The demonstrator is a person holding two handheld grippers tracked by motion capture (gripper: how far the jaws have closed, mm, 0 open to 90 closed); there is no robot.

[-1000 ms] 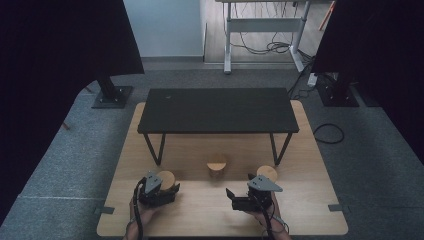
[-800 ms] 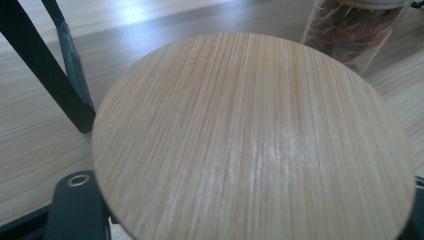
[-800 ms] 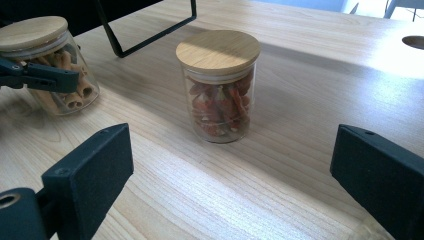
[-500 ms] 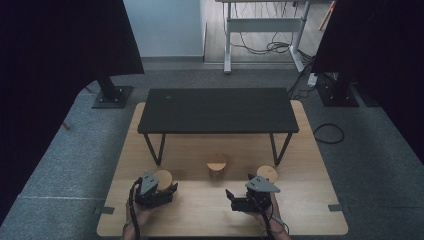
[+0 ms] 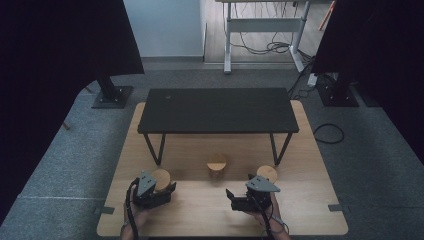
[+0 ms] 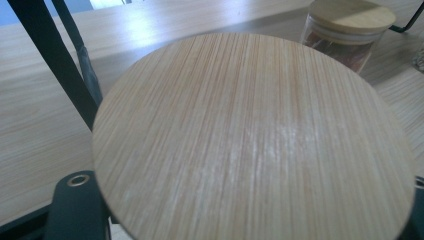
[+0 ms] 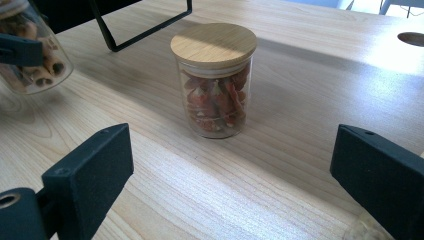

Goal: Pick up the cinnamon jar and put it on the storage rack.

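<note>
Three glass jars with bamboo lids stand near the front of the wooden table [image 5: 305, 210]. My left gripper [image 5: 160, 187] is shut on the left jar [image 5: 161, 176], which holds cinnamon sticks [image 7: 35, 65] and leans a little. Its round lid [image 6: 250, 135] sits right under the left gripper's camera, with black fingers [image 6: 75, 210] at its edges. My right gripper [image 7: 235, 165] is open and faces the middle jar [image 7: 215, 80] of reddish dried pieces, a short way off. In the high view this gripper [image 5: 241, 194] lies between the middle jar [image 5: 217, 164] and the right jar [image 5: 267, 173].
A low black table [image 5: 217, 110] on thin metal legs stands on the back half of the wooden table, just behind the jars. A leg of it [image 6: 55, 55] is close to the left jar. Grey carpet surrounds the wooden table.
My left gripper and its jar have shifted slightly left and toward the person. The right gripper has hardly moved.
</note>
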